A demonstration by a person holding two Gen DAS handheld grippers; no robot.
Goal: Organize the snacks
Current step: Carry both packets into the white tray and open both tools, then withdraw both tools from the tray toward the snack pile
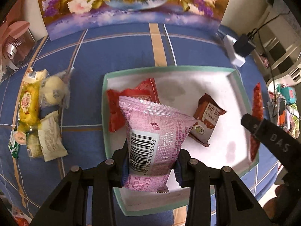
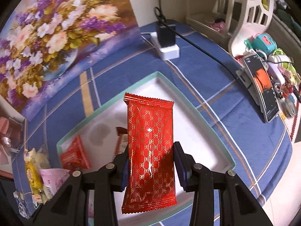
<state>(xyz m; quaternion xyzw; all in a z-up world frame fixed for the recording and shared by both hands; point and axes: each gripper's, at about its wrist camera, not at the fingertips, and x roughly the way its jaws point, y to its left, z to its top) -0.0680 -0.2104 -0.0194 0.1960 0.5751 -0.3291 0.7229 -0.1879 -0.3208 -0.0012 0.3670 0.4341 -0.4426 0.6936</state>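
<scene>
My left gripper (image 1: 150, 166) is shut on a pink snack packet (image 1: 150, 131) with a barcode, held over the white tray with a green rim (image 1: 169, 68). In the tray lie a red packet (image 1: 114, 111) and a brown packet (image 1: 206, 119). My right gripper (image 2: 151, 166) is shut on a red packet with a gold pattern (image 2: 150, 141), above the same tray (image 2: 207, 150). That red packet (image 1: 256, 120) and the right gripper's black finger (image 1: 263, 130) show at the right edge of the left wrist view. The pink packet (image 2: 53, 179) appears at lower left in the right wrist view.
Several loose snacks lie on the blue checked cloth left of the tray, among them a yellow packet (image 1: 28, 105) and a cream packet (image 1: 50, 133). A flower painting (image 1: 129, 1) leans at the back. A white power strip with a black adapter (image 2: 167, 37) and a phone on a stand (image 2: 263, 90) sit to the right.
</scene>
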